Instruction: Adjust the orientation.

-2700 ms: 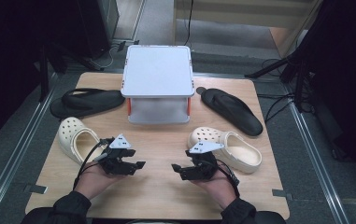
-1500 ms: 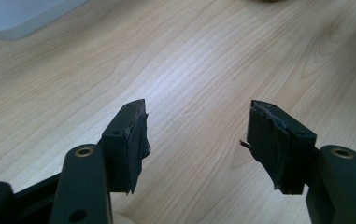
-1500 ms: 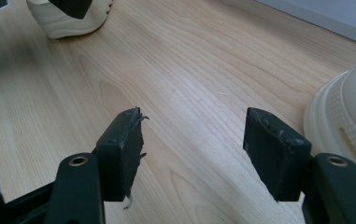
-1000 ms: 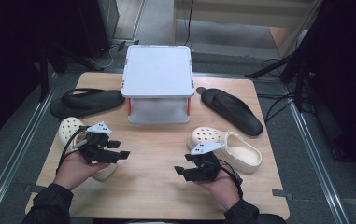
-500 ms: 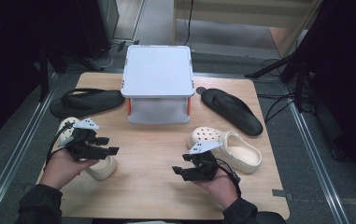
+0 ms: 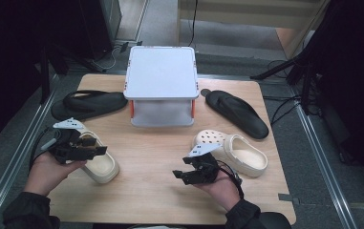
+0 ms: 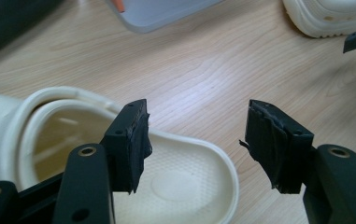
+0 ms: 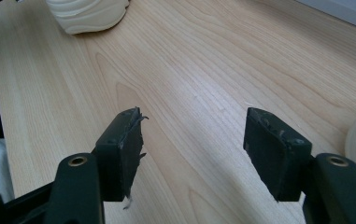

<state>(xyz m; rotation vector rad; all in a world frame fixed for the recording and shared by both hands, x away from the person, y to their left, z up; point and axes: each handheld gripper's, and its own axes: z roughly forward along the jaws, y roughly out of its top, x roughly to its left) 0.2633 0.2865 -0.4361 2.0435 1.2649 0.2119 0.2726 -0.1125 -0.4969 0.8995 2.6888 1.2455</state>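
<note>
A cream clog (image 6: 101,168) lies at the table's left, its heel end toward the front. My left gripper (image 6: 98,144) hovers open just above it, jaws pointing right. In the left gripper view, one jaw of the left gripper (image 7: 203,140) hangs over the clog's (image 7: 185,179) footbed and the other over bare wood. The matching clog (image 6: 239,153) lies at the right. My right gripper (image 6: 179,175) is open beside it over bare table, pointing left. The right gripper view shows the right gripper (image 8: 194,149) with nothing between the jaws.
A white lidded box (image 6: 160,83) with orange latches stands at the back centre. Black flip-flops lie on either side, one left (image 6: 89,102), one right (image 6: 237,113). The wooden table (image 6: 155,191) has bare room between the grippers.
My left gripper has moved left from the table's middle to above the left clog. The right gripper has barely moved.
</note>
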